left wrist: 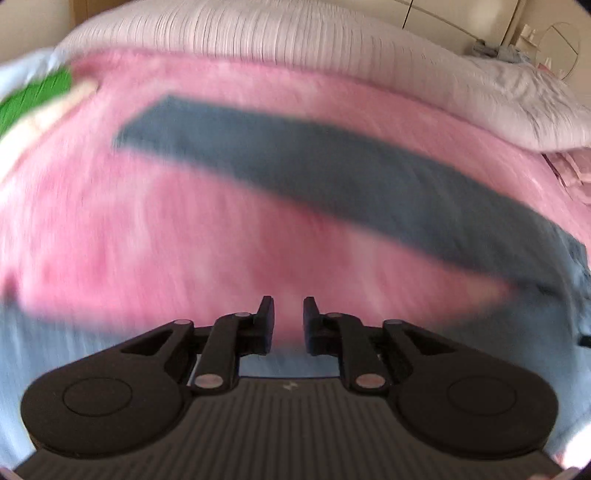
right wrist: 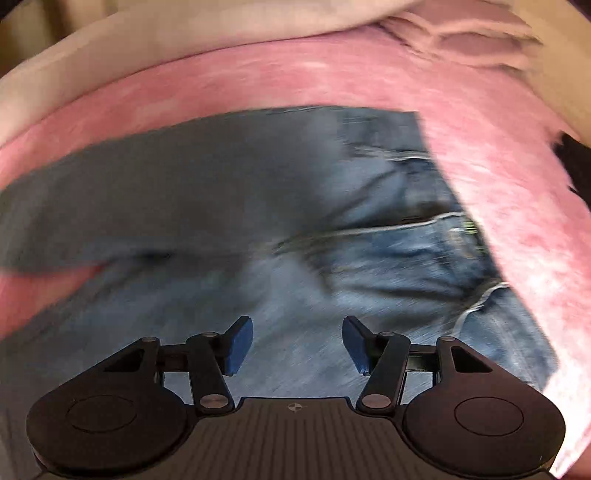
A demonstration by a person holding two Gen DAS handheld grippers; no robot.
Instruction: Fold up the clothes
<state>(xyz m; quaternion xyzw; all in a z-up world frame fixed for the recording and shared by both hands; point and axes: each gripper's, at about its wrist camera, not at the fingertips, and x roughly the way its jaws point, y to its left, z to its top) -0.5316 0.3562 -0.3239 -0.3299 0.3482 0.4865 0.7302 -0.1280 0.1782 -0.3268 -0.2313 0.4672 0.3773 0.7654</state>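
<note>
I'm looking down on a bed under a pink blanket [left wrist: 207, 206], with a pale ribbed duvet [left wrist: 258, 29] bunched along its far side. A pair of blue jeans [right wrist: 229, 192] lies spread on the pink, waistband and fly to the right in the right wrist view, one leg [left wrist: 332, 173] running long and flat across the left wrist view, a second, paler stretch of denim nearer the grippers. Both views are smeared by motion, so I judge seams loosely. My left gripper [left wrist: 289, 325] has its fingers a little apart with nothing between them; my right gripper [right wrist: 297, 347] is spread wider, also empty, over the seat. To fold well I'd pinch at firm edges, hem and waistband, and keep the legs aligned.
</note>
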